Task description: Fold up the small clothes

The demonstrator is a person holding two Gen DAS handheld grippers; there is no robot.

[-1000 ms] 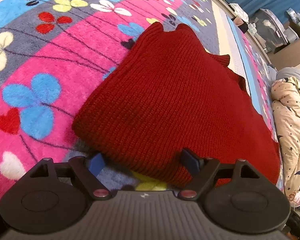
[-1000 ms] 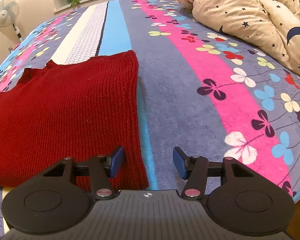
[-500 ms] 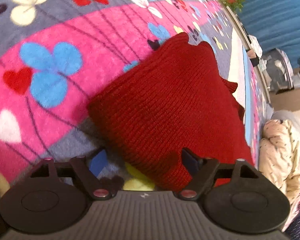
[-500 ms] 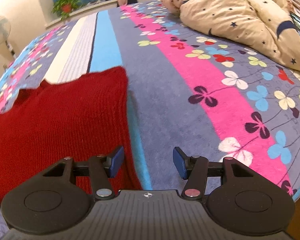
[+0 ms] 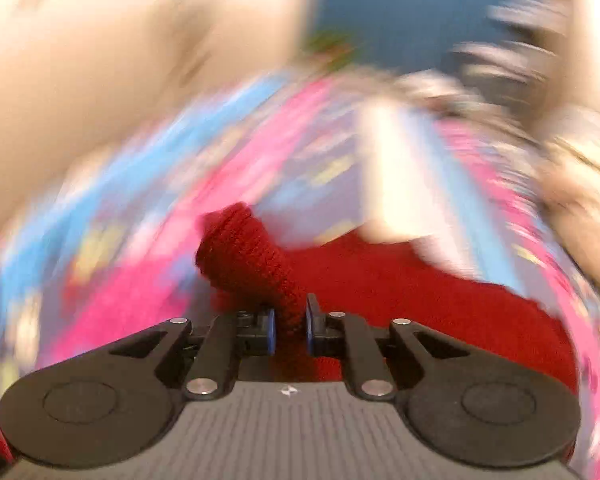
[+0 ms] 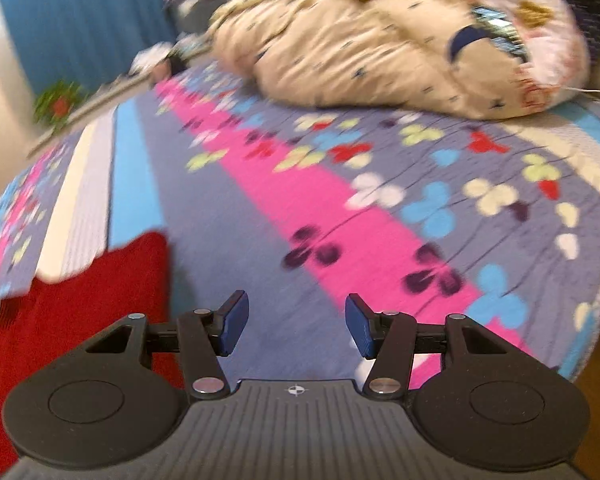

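A dark red knitted sweater (image 5: 412, 292) lies on the flowered bedspread (image 5: 236, 168). My left gripper (image 5: 290, 326) is shut on a bunched corner of the sweater, and that fold (image 5: 244, 252) stands up in front of the pads, lifted off the bed. The left wrist view is badly blurred. In the right wrist view the sweater (image 6: 72, 312) shows at the lower left, lying flat. My right gripper (image 6: 296, 326) is open above the bare bedspread (image 6: 340, 216), to the right of the sweater's edge, with nothing between its fingers.
A cream quilt with dark stars (image 6: 364, 40) is heaped at the far side of the bed. Blue curtains (image 6: 84, 24) and a potted plant (image 6: 58, 104) stand beyond the bed's far end. The bed's edge runs along the right (image 6: 596, 320).
My left gripper closed on the sweater's near corner and lifted it, swinging and rolling fast. My right gripper drifted right, off the sweater's edge, staying open.
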